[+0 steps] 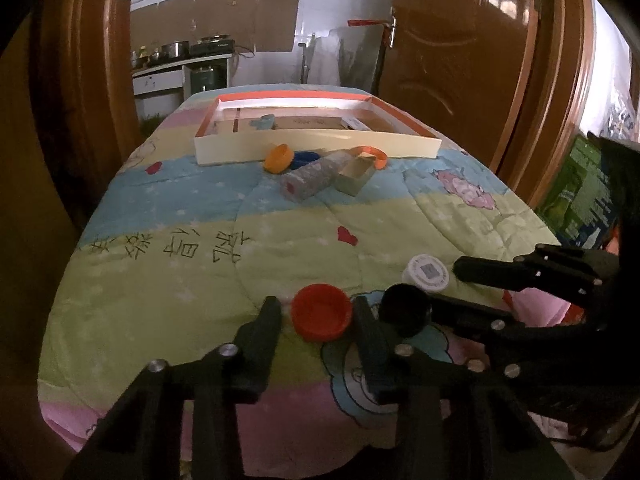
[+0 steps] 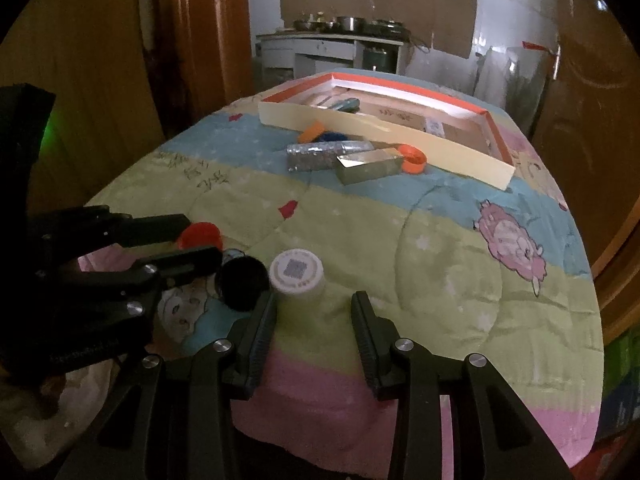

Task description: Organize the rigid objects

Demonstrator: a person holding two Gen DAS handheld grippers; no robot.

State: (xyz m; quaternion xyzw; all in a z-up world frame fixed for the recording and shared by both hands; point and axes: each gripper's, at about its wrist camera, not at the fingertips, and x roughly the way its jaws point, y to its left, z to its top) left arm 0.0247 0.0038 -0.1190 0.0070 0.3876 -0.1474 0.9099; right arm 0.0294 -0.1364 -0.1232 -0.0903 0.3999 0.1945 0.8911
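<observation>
A red cap (image 1: pixel 320 312) lies on the quilt between the fingers of my left gripper (image 1: pixel 316 309), whose pads sit against its sides; in the right wrist view the red cap (image 2: pixel 200 235) is wedged between those fingertips. A black cap (image 1: pixel 406 310) lies just right of it. A small white bottle (image 2: pixel 297 276) with a printed code on its lid stands upright at the tips of my right gripper (image 2: pixel 314 308). It touches the left finger, and the gripper is open with a gap on the other side.
At the far end of the bed sits a shallow orange-rimmed box (image 1: pixel 316 148) with items inside. In front of it lie an orange cap (image 1: pixel 278 157), a blue cap (image 1: pixel 306 158), a patterned cylinder (image 1: pixel 310 180), a small carton (image 1: pixel 354 176) and an orange lid (image 1: pixel 380 156). Wooden doors flank the bed.
</observation>
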